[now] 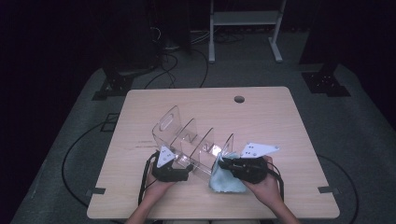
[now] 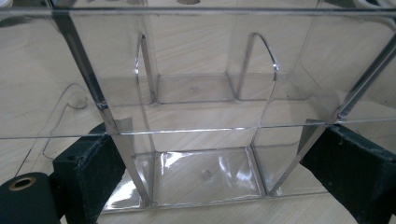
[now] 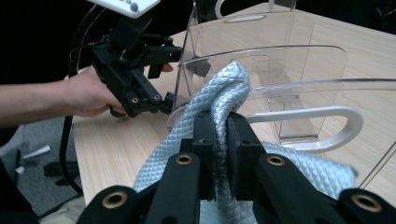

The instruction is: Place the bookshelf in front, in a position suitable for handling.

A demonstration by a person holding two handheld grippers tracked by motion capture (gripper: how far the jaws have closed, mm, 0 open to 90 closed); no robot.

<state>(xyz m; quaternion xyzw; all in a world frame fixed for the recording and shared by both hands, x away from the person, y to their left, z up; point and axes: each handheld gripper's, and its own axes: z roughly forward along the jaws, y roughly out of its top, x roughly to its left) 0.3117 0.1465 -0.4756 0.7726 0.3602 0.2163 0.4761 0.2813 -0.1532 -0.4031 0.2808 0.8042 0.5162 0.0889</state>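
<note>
A clear acrylic organiser [image 1: 191, 135] with several upright dividers lies tilted on the wooden table [image 1: 280, 121]. My left gripper [image 1: 180, 162] holds its near left end. In the left gripper view the two black pads [image 2: 91, 170] press on the outsides of the organiser [image 2: 201, 116], one compartment between them. My right gripper [image 1: 224, 164] is shut on a light blue quilted cloth [image 1: 226, 181] at the organiser's right end. In the right gripper view the cloth [image 3: 226, 88] bulges up from the closed jaws of my right gripper [image 3: 222, 140] against a clear curved divider [image 3: 289, 70]. The left gripper [image 3: 167, 74] shows beyond it.
A round cable hole [image 1: 239, 99] sits near the table's far edge. Behind the table stand a white metal frame [image 1: 243, 18] and dark stands, with cables [image 1: 177, 70] on the grey floor. Bare tabletop lies to the right and at the back.
</note>
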